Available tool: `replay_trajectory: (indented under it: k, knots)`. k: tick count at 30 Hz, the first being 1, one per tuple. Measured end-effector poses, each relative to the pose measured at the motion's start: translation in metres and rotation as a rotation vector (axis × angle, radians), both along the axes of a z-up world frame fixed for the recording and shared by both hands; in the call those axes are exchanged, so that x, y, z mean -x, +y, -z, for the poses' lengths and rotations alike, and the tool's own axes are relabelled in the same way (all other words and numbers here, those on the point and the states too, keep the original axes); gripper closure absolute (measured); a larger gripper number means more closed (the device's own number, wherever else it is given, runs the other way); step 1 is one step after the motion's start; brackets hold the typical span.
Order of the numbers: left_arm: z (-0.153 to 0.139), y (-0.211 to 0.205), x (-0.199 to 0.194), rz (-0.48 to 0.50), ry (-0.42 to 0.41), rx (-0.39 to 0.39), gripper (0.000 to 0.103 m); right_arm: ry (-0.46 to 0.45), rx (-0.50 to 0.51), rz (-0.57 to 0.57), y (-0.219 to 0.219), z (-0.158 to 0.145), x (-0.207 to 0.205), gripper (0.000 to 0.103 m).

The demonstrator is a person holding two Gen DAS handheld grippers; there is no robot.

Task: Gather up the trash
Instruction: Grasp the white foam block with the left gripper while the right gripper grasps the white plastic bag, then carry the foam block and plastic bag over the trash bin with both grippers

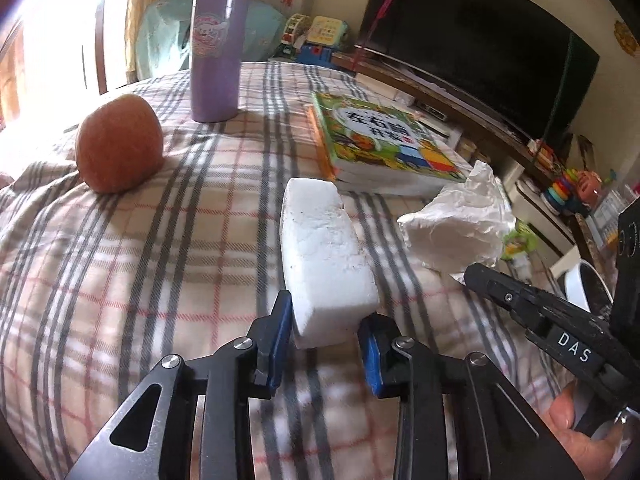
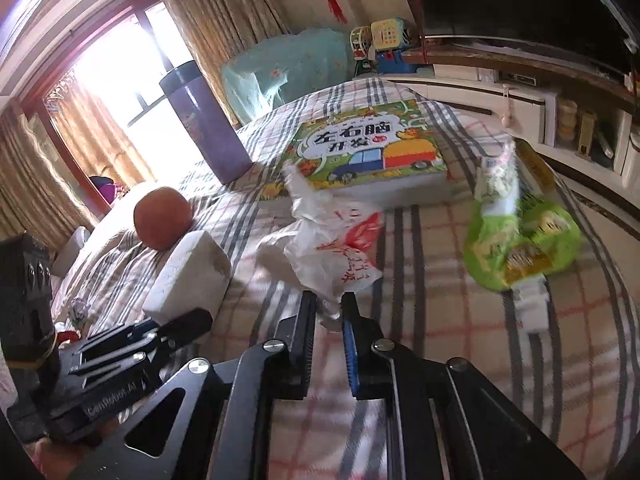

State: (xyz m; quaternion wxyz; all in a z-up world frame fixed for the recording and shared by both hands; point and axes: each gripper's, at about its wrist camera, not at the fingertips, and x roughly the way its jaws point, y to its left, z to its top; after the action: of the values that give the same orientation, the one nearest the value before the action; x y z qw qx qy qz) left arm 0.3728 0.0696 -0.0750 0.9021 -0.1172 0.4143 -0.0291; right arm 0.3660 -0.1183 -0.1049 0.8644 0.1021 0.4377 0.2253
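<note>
left gripper [image 1: 326,344] jaws clenched on the near end of a white foam block [image 1: 326,256]; right gripper [image 2: 329,312] jaws pinch a crumpled plastic bag [image 2: 332,244] on the plaid bed [image 1: 120,264].

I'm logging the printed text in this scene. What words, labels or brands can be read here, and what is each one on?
"DAS": on the right gripper, seen from the left wrist camera.
"左右脑开发": title on the picture book.
Lettering ending in "Robot.AI": on the left gripper; its first letters are unclear.
Red print on the white plastic bag: too crumpled to read.
Green snack wrapper: blurred.
Purple bottle sticker: too small.
</note>
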Motion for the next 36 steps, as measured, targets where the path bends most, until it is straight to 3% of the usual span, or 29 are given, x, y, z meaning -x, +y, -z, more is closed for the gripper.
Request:
replay_trajectory:
  k: [14, 23, 36]
  knots:
    - [-0.022, -0.040, 0.063, 0.132, -0.019, 0.055, 0.073, 0.002, 0.006, 0.002, -0.053, -0.014, 0.074, 0.093]
    - [-0.030, -0.074, 0.083, 0.232, -0.019, 0.074, 0.073, -0.006, 0.017, 0.034, -0.092, -0.027, 0.121, 0.095]
    - [-0.036, -0.126, 0.099, 0.346, -0.027, 0.023, 0.073, -0.051, 0.026, 0.130, -0.140, -0.040, 0.157, 0.095]
